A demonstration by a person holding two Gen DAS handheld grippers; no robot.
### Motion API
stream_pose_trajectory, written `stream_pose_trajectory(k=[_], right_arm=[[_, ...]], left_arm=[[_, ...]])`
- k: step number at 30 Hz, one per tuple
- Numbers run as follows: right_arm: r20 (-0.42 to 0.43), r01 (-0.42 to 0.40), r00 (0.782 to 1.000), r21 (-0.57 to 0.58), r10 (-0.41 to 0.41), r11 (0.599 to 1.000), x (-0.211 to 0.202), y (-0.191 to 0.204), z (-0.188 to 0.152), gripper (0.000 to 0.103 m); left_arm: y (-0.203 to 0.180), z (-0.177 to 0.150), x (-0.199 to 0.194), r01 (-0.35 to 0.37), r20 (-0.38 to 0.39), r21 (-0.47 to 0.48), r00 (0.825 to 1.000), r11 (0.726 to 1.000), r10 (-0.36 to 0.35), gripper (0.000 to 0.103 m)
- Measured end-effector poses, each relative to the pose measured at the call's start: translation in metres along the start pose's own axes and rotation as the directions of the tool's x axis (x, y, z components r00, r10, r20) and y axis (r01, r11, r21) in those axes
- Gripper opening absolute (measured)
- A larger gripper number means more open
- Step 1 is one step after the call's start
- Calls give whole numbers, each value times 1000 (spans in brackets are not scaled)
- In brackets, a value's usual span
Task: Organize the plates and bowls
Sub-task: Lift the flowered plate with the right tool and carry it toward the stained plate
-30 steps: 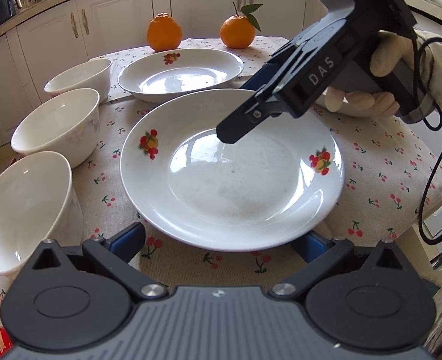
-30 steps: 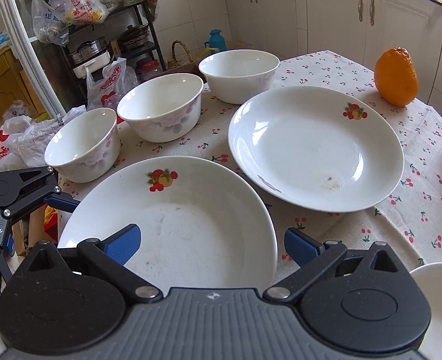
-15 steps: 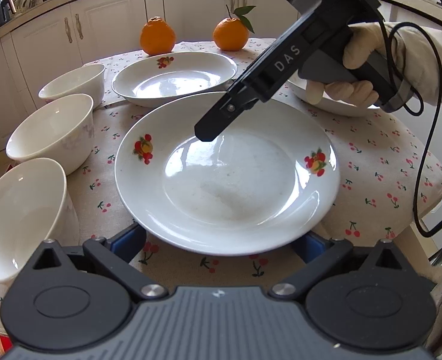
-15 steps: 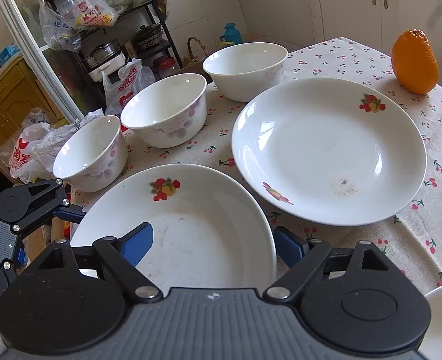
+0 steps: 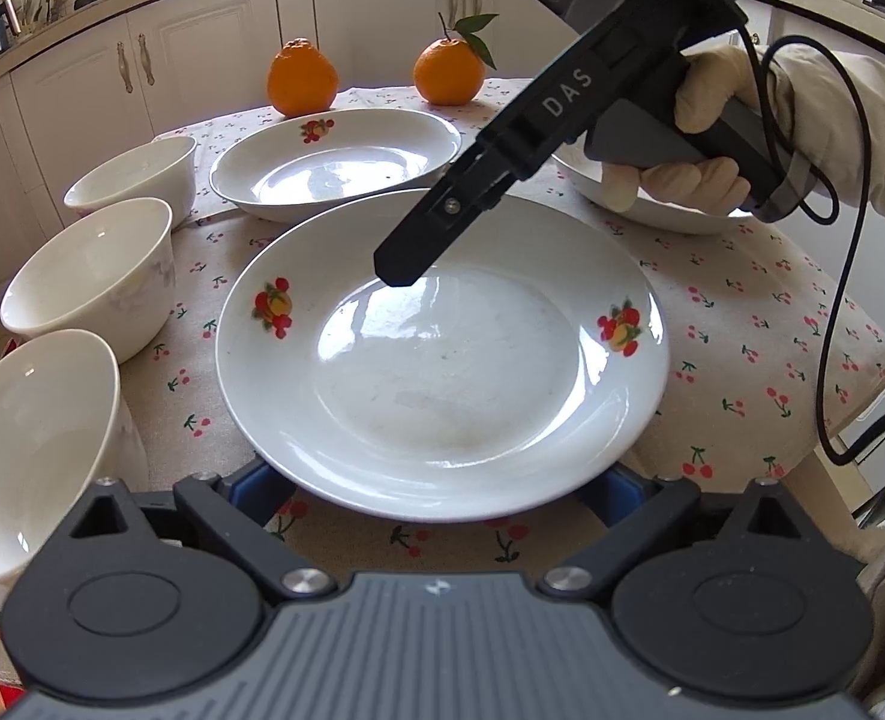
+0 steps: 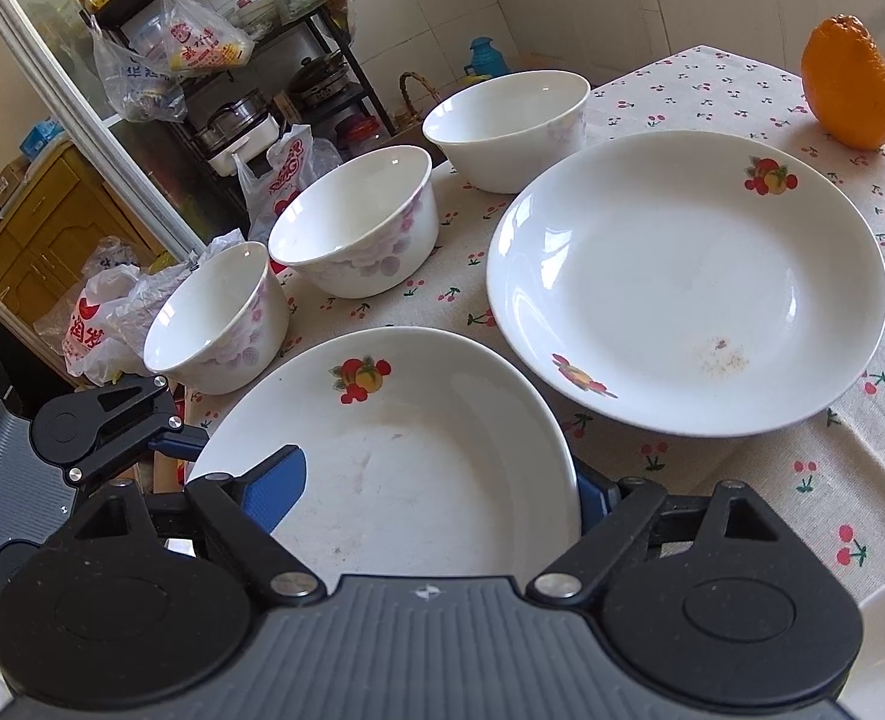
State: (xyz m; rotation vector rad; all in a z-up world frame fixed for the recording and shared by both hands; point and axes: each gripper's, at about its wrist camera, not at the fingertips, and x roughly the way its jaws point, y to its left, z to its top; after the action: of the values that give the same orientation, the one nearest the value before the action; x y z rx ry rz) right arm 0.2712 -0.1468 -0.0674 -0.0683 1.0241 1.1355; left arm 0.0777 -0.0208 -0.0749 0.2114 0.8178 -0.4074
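A white plate with fruit prints (image 5: 442, 360) (image 6: 418, 468) lies on the cherry-print tablecloth (image 5: 742, 324), between my two grippers. My left gripper (image 5: 436, 489) straddles its near rim, which covers both blue pads. The jaws are closing, and I see no pad pressing on the plate. My right gripper (image 6: 436, 489) straddles the opposite rim and its jaws are opening slightly. Its left pad (image 6: 277, 483) lies over the plate's inside and its right pad (image 6: 592, 498) sits half hidden beyond the rim. In the left wrist view only one right finger (image 5: 418, 246) shows, just above the plate.
A second fruit-print plate (image 6: 682, 282) lies beyond, and a third plate (image 5: 652, 210) sits behind the gloved hand. Three white bowls (image 6: 505, 126) (image 6: 352, 222) (image 6: 214, 318) line the table's edge. Two oranges (image 5: 301, 78) (image 5: 448, 72) stand at the far side. A black cable (image 5: 832, 300) hangs at the right.
The right gripper's jaws have narrowed about the plate's rim and the tool has rolled a little. The left pads have drawn inward slightly. The plate has stayed where it was.
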Motion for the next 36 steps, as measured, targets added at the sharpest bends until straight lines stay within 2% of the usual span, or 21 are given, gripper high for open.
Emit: stream_pose_trajectory(k=[18,29,36], right_arm=[[12,42,999,9,-42,999,-11,9,-3,94],[44,79,996,24,-80,997,-31,13,-12,94],[79,114,990,41,-117,993,-53,8,-19,94]], left_arm=[[0,5,-4,17,6,30,1000,999,-17,98],[-4,15,-11,62,6,71,998,996,-63,98],[-8,33,-10,102,6,112,995,988,-104,98]])
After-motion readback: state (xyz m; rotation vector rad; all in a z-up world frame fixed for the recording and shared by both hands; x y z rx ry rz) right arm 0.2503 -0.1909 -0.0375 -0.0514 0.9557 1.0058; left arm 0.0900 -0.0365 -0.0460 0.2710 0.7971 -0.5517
